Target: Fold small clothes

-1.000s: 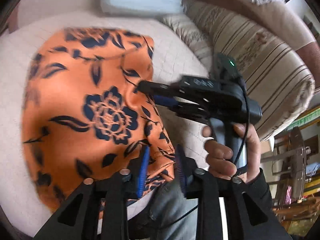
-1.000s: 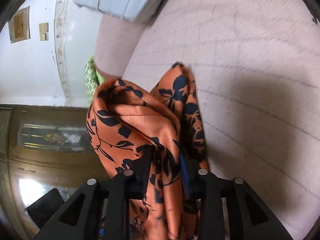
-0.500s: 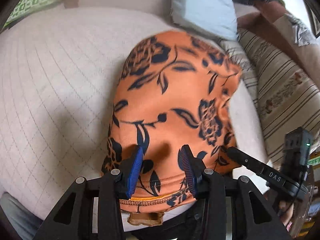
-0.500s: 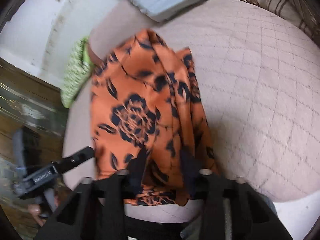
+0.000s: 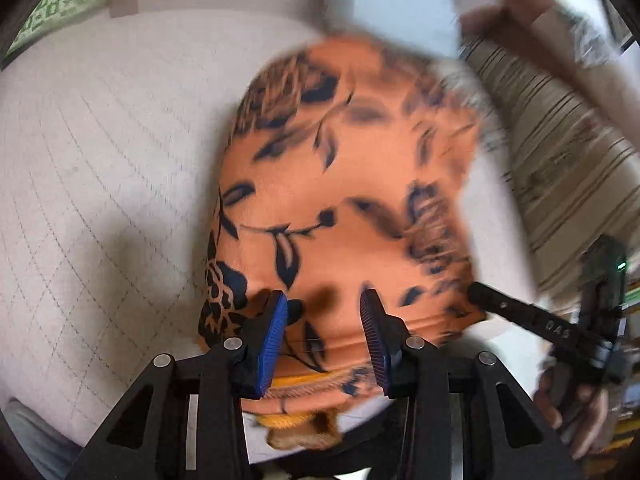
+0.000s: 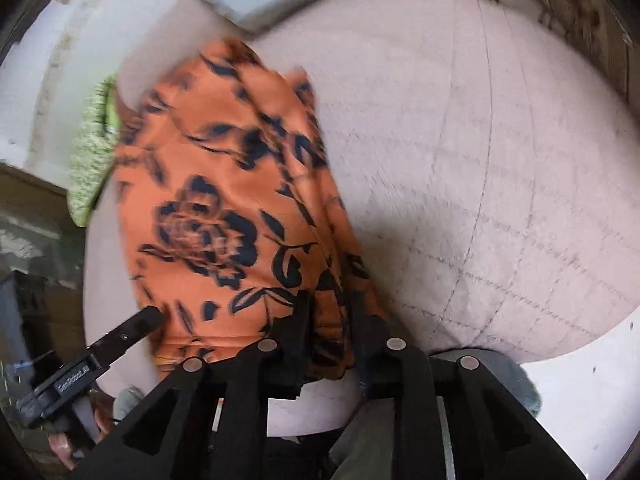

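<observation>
An orange garment with a dark floral print [image 5: 340, 208] lies on a pale quilted cushion [image 5: 100, 168]. My left gripper [image 5: 324, 320] is open, its blue pads [image 5: 274, 332] above the near hem, holding nothing. My right gripper [image 6: 328, 312] is shut on the garment's near right edge [image 6: 332, 292]. The same garment fills the left of the right wrist view [image 6: 224, 208]. The right gripper also shows at the right edge of the left wrist view [image 5: 528, 316], and the left gripper at the lower left of the right wrist view [image 6: 116, 340].
A green patterned pillow [image 5: 60, 4] lies at the far left, a light blue cushion [image 5: 392, 4] at the back, a striped sofa arm [image 5: 568, 152] to the right. The cushion's front edge [image 6: 520, 360] drops off close to me.
The left gripper let go of the garment and now hangs open over its near hem. The right gripper brought its held edge down, so the garment lies spread on the cushion.
</observation>
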`<state>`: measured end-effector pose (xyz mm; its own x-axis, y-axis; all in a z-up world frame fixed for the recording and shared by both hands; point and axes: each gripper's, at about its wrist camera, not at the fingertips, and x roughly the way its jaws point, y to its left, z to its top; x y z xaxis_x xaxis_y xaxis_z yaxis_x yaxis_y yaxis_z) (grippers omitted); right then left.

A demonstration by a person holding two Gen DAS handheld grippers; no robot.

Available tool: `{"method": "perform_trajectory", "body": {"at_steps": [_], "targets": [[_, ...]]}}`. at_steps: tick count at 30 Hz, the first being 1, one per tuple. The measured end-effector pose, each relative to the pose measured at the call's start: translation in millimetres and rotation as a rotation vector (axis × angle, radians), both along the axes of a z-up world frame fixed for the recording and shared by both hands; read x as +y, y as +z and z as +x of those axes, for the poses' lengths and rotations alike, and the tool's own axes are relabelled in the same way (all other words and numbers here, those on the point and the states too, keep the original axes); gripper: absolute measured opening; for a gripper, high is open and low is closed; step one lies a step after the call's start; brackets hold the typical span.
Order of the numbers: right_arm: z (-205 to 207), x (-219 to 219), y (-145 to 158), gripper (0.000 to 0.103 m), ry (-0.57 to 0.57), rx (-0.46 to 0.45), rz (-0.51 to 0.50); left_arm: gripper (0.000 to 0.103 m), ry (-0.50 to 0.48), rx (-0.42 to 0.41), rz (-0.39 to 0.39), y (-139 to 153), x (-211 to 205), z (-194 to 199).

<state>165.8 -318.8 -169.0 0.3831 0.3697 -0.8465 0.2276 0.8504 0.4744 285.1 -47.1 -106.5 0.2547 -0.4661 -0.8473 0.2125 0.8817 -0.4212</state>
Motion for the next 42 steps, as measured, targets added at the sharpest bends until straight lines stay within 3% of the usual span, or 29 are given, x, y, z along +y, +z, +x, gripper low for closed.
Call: {"method": "perform_trajectory", "body": {"at_steps": [1, 3, 8, 14, 16, 18, 21, 28, 32, 35, 37, 38, 39, 42], "targets": [[-0.5, -0.8, 13.0, 0.037, 0.016, -0.046, 0.013, 0.042, 0.008, -0.027, -0.025, 9.7, 5.8, 1.5], [6.4, 2.2, 35.1, 0.062, 0.045, -0.115, 0.026, 0.051, 0.029, -0.065, -0.029, 21.8, 12.7, 11.3], [57.9, -0.5, 59.8, 0.065, 0.114, -0.217, 0.119, 0.051, 0.080, -0.040, -0.052, 25.2, 21.0, 67.0], [128.9, -8.3, 21.1, 0.065, 0.089, -0.121, 0.122, 0.054, 0.165, 0.080, -0.101, -7.1, 24.9, 132.4], [141.3, -8.6, 8.6, 0.060, 0.093, -0.095, 0.121, 0.059, 0.165, 0.109, -0.132, -19.9, 20.4, 147.5], [148.5, -10.7, -4.4, 0.027, 0.094, -0.066, 0.119, 0.063, 0.173, 0.134, -0.162, -32.6, 17.4, 158.9], [156.9, -14.4, -21.3, 0.006, 0.086, -0.024, 0.089, 0.062, 0.172, 0.162, -0.172, -54.7, 12.8, 171.7], [169.0, -9.5, -55.9, 0.005, 0.068, 0.049, 0.059, 0.047, 0.169, 0.060, -0.005, -83.0, -1.0, 174.2], [169.3, -4.7, -56.0, 0.005, 0.071, 0.037, 0.034, 0.051, 0.185, 0.095, -0.073, -96.4, 8.1, 176.3], [145.2, -4.5, -26.3, 0.018, 0.108, -0.018, 0.056, 0.052, 0.176, 0.086, -0.079, -78.3, 14.2, 167.0], [120.0, -10.6, -10.6, 0.051, 0.113, -0.059, 0.099, 0.052, 0.160, 0.033, -0.049, -60.7, 22.4, 151.6], [103.2, -16.1, -4.5, 0.075, 0.102, -0.075, 0.117, 0.057, 0.150, 0.011, -0.033, -54.4, 25.5, 142.8], [92.0, -20.7, -3.9, 0.081, 0.089, -0.068, 0.125, 0.063, 0.147, -0.001, -0.024, -50.8, 29.3, 132.8], [71.0, -31.1, -19.0, 0.081, 0.059, -0.008, 0.185, 0.066, 0.149, 0.026, -0.028, -58.1, 37.0, 109.7]]}}
